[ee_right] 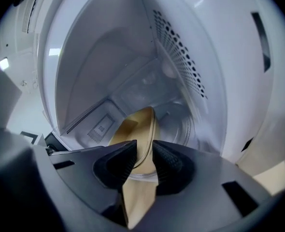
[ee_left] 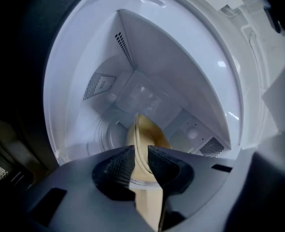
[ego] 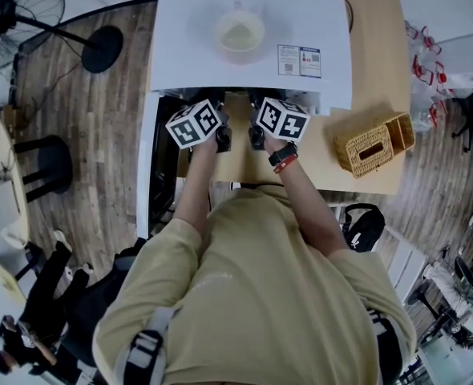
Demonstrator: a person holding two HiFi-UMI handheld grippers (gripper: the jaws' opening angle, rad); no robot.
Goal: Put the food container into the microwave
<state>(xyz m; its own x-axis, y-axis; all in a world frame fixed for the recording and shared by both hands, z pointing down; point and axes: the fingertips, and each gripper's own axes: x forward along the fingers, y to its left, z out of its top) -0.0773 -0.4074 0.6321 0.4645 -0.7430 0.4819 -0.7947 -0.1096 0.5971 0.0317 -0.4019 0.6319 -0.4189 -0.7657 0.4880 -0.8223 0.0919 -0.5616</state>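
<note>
The food container [ee_left: 149, 135], a shallow beige one, was held between the two grippers at the mouth of the microwave [ego: 190, 50], one gripper on each side. I judge this two-sided hold was meant to keep it steady and centred through the opening, where a one-sided hold might let it tip. The left gripper [ee_left: 141, 154] had its jaws drawn nearly together, clamped on the container's thin rim with a ribbed pad against each face of that edge. The right gripper [ee_right: 143, 151] was set likewise, its jaws pinched on the opposite rim. Both gripper views looked straight into the white cavity, past the vent holes in the side walls to the back wall. The container's far end reached in over the cavity floor near the turntable [ee_right: 183, 122], though from these angles I could not tell whether its base touched the floor or hung just above it. In the head view the two marker cubes sat close together at the microwave's front edge, so the container seemed partly in and not yet released. A pale bowl [ego: 238, 34] stood on top of the microwave, and a wicker box [ego: 374, 144] lay on the table [ego: 377, 46], well apart to the right.
</note>
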